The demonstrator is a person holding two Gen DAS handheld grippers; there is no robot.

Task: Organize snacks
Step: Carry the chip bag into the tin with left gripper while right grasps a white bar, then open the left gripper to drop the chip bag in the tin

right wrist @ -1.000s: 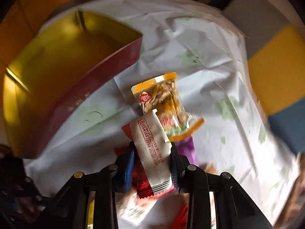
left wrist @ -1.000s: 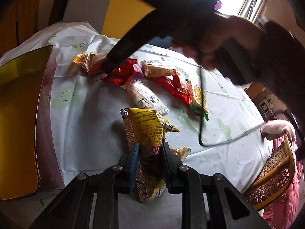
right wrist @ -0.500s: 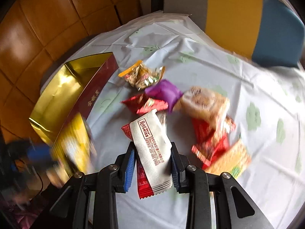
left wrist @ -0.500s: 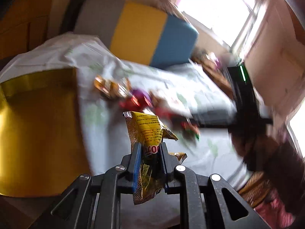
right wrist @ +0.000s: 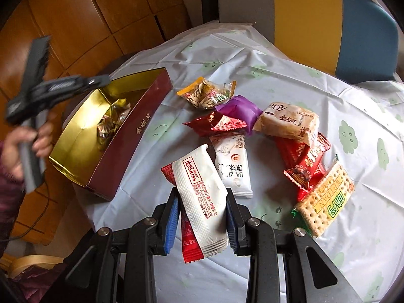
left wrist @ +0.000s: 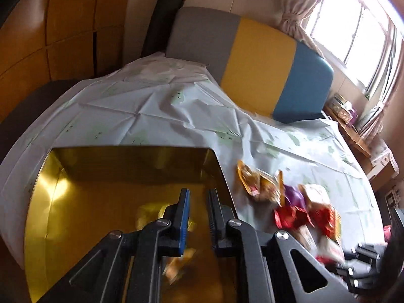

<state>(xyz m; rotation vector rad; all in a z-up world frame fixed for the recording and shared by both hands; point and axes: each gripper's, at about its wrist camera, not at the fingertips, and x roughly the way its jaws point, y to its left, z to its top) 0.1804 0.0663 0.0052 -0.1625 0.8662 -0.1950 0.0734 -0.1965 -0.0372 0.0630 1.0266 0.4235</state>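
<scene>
Right claw (right wrist: 202, 217) grips two packets (right wrist: 202, 197); one box (right wrist: 131, 139).

We are seeing a maroon box (right wrist: 141, 136) lined gold, a white tablecloth (right wrist: 277, 58) showing pale-green prints, and a purple packet (right wrist: 238, 111).

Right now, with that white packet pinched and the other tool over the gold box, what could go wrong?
1. The jaws of the right gripper pinch two packets at once, a white packet and a red packet behind it; the red one could slip out on the way.
2. The left gripper hangs over the gold box, so the two tools might bump there.
3. The box sits near the edge of the table; a nudge might push it off.
</scene>
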